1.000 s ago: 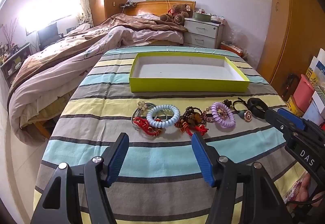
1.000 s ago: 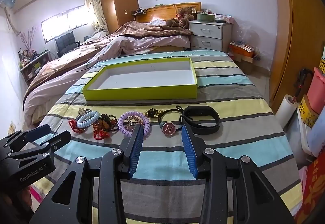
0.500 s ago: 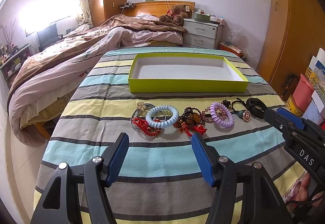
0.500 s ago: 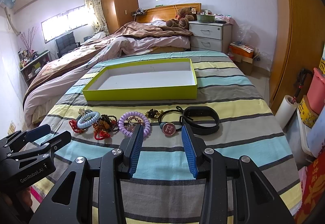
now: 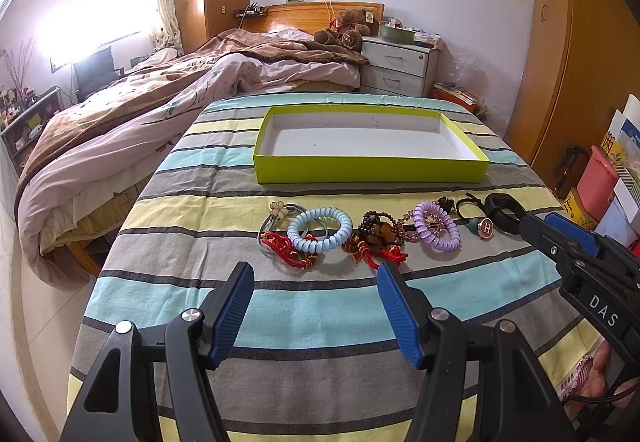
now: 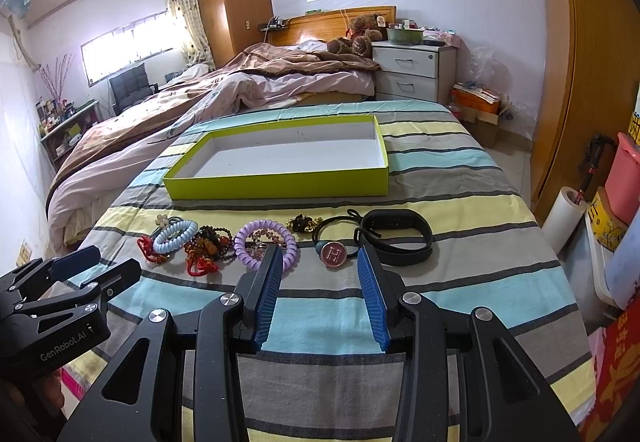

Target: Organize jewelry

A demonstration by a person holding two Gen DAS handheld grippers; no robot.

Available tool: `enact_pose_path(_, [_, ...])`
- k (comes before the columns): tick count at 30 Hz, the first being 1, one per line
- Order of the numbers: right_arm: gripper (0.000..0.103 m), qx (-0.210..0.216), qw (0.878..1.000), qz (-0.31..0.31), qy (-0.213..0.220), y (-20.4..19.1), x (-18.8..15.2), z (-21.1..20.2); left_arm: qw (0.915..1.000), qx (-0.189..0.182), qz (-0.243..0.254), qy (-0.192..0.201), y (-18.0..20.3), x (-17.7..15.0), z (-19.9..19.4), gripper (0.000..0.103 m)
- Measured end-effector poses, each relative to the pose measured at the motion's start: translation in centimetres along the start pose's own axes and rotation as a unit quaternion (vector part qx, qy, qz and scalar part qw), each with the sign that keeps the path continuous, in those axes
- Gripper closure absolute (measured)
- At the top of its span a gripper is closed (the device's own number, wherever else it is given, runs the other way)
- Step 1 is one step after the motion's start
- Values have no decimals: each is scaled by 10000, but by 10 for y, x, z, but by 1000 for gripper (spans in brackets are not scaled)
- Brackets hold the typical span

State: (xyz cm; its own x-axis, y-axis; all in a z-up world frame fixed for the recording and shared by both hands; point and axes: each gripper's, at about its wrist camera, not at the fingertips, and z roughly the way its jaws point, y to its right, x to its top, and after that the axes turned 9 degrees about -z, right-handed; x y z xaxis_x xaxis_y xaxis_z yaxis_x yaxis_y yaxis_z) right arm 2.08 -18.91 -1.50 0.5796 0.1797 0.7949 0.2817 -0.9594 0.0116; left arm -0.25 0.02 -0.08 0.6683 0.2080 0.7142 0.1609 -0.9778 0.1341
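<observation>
A row of jewelry lies on the striped cloth in front of a shallow lime-green tray with a bare white floor. From left to right lie a red cord, a pale blue coil ring, a dark bead bracelet, a purple coil ring, a hair tie with a red H button and a black band. My left gripper hovers open just short of the blue ring. Open too, my right gripper stands over the H button.
The striped cloth covers a table whose edges drop away left and right. A bed with rumpled quilts lies beyond on the left, a white nightstand behind. Wooden wardrobe doors, a pink bin and a paper roll crowd the right side.
</observation>
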Motion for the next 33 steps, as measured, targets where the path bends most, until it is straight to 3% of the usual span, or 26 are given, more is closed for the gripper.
enact_pose_path(33, [63, 9, 10000, 6, 21, 1, 0, 1, 10000, -69, -37, -23, -2, 0, -1, 39])
